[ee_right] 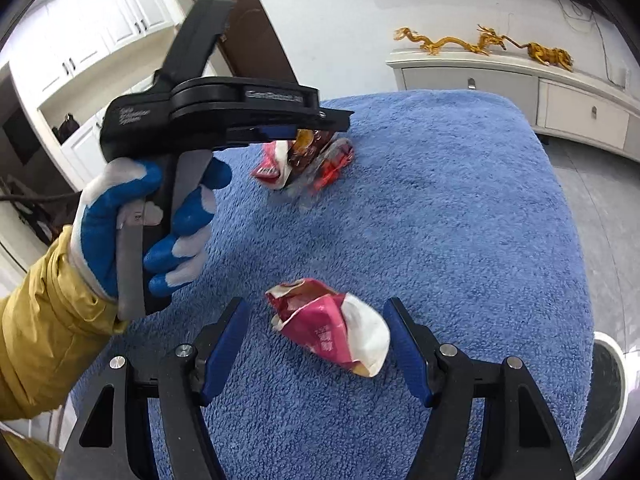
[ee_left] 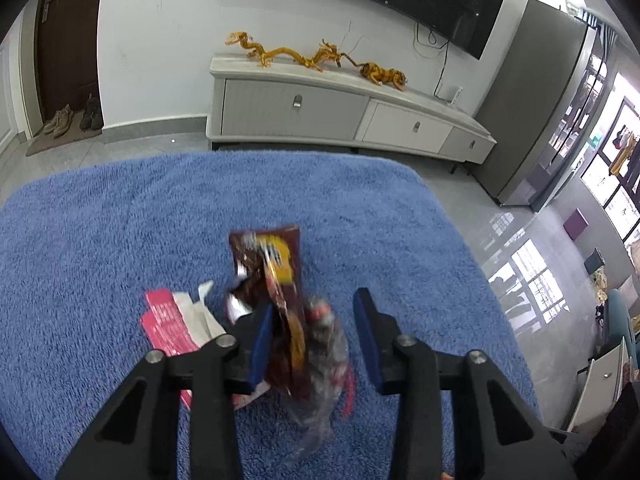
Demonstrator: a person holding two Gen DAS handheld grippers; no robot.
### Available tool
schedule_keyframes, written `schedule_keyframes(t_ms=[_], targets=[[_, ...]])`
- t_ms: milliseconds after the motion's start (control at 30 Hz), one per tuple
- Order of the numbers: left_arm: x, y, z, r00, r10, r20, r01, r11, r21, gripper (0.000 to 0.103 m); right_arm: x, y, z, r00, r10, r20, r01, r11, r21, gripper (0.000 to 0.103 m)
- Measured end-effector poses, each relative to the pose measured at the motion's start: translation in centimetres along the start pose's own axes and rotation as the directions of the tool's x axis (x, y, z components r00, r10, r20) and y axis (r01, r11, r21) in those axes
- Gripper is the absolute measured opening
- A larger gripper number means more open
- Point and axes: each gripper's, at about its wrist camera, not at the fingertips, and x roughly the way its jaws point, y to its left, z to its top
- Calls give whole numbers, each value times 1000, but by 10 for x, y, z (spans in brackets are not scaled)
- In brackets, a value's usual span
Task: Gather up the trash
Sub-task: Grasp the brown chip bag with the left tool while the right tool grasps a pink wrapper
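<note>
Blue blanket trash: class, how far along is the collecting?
Done: nothing visibly put away yet. In hand: the left gripper has a brown wrapper bundle between its jaws, not clearly clamped; the right gripper straddles a crumpled pink wrapper, jaws open. Left: gripping both, plus the flat pink wrapper on the blanket.

The blue fleece-covered tabletop (ee_right: 460, 220) lies bare from twelve round to four o'clock of the crumpled pink wrapper (ee_right: 332, 326), open for a pass. At ten o'clock the gloved left hand (ee_right: 148, 220) and its left gripper (ee_right: 320, 128) block the way, over a heap of wrappers (ee_right: 308, 160). The right gripper (ee_right: 316, 340) straddles the pink wrapper with gaps either side.
</note>
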Motion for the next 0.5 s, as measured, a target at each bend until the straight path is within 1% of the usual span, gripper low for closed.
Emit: schedule_keyframes(t_ms=[33, 67, 100, 167, 200, 333, 500], targets=[[0, 0, -2, 1000, 0, -3, 0, 1000, 0, 29, 2, 2, 0, 1000, -6, -6, 6, 1000, -8, 61], [0, 0, -4, 1000, 1, -5, -1, 1000, 3, 27, 3, 5, -2, 1000, -10, -18, 10, 1000, -21, 52], [-1, 0, -5, 1000, 1, -6, -1, 1000, 6, 23, 4, 8, -5, 1000, -9, -26, 8, 1000, -30, 49], [-4, 1, -9, 1000, -3, -6, 3, 1000, 4, 16, 4, 12, -8, 1000, -13, -22, 12, 999, -40, 47], [-6, 2, -10, 1000, -6, -5, 6, 1000, 3, 10, 3, 13, -8, 1000, -14, -19, 14, 999, -42, 46], [-18, 0, -14, 1000, -23, 12, 23, 1000, 10, 9, -2, 14, -10, 1000, -13, 1, 13, 999, -33, 44], [-44, -7, -16, 998, -41, 46, 40, 999, 32, 8, -12, 15, -17, 1000, -2, 12, 2, 1000, -5, 43]])
